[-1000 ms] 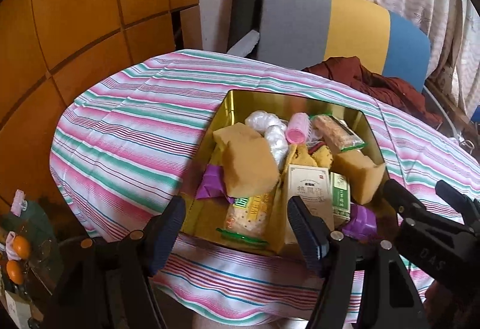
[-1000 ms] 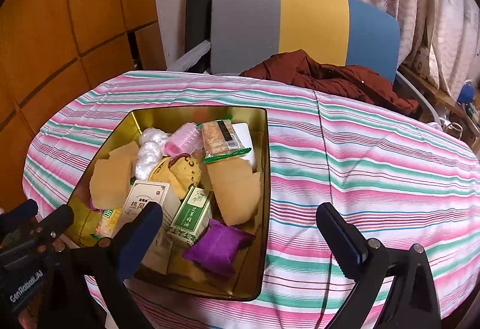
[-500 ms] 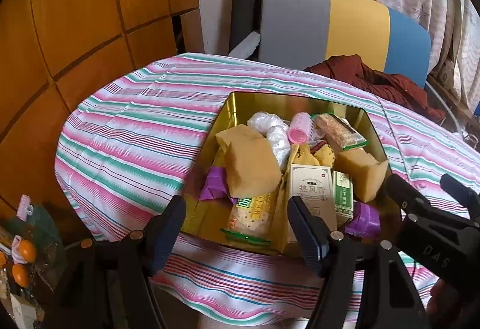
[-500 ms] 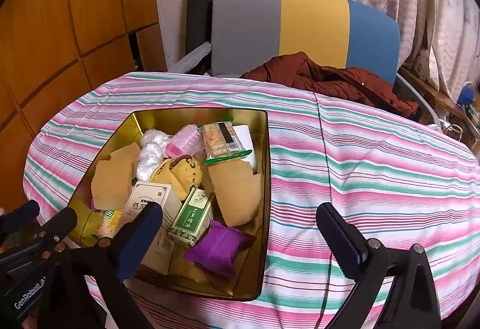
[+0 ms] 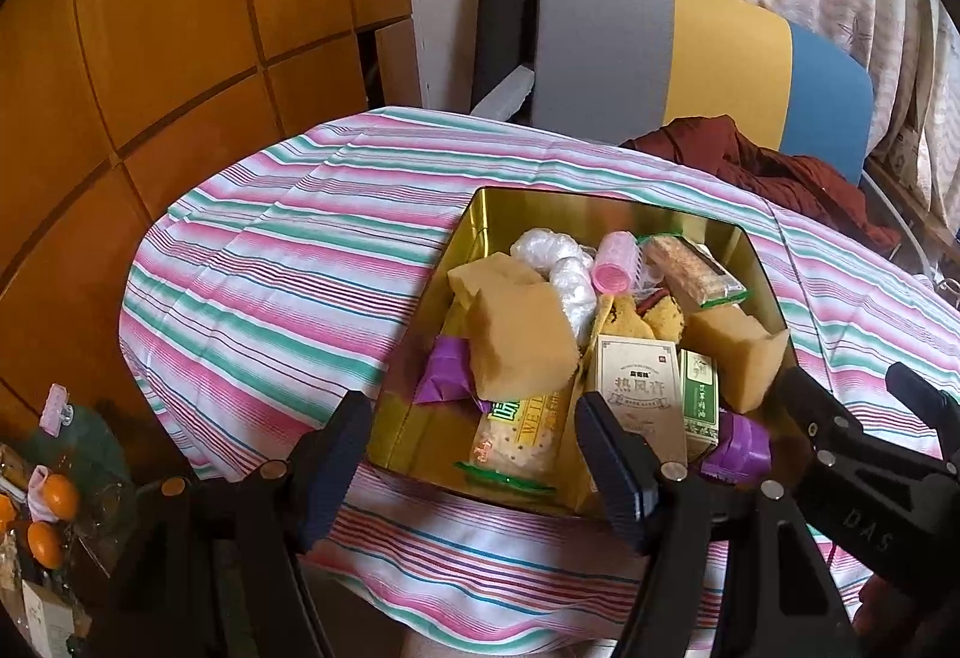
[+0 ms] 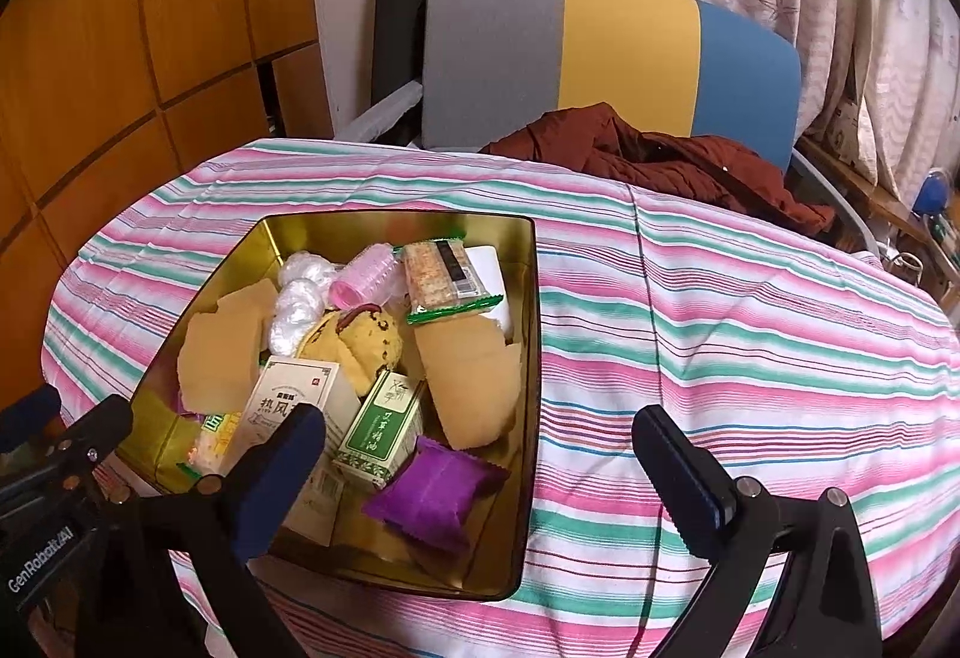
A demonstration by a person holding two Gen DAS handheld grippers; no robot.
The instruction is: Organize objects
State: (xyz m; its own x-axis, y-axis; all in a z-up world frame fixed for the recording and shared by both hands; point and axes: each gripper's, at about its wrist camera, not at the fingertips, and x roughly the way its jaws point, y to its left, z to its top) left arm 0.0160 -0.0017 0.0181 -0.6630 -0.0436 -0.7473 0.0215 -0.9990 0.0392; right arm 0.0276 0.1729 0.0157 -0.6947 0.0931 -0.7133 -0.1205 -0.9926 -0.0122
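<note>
A gold tin (image 5: 624,212) (image 6: 528,358) sits on the striped table, packed with items: tan sponges (image 5: 516,334), a pink hair roller (image 5: 618,271) (image 6: 363,280), white wrapped balls (image 6: 297,298), a cracker packet (image 6: 450,277), a beige box (image 5: 636,388), a green box (image 6: 381,427), purple packets (image 6: 432,493) and a biscuit packet (image 5: 516,436). My left gripper (image 5: 474,463) is open and empty, hovering at the tin's near edge. My right gripper (image 6: 480,469) is open and empty, above the tin's near right corner.
The striped tablecloth (image 6: 750,358) spreads right of the tin. A grey, yellow and blue chair (image 6: 600,51) with a brown garment (image 6: 660,166) stands behind. Wooden panels (image 5: 150,27) line the left. Oranges (image 5: 54,514) lie on the floor at left.
Both grippers have drawn back and risen a little, so the tin and table sit slightly lower and farther in both views. Both stay open and empty.
</note>
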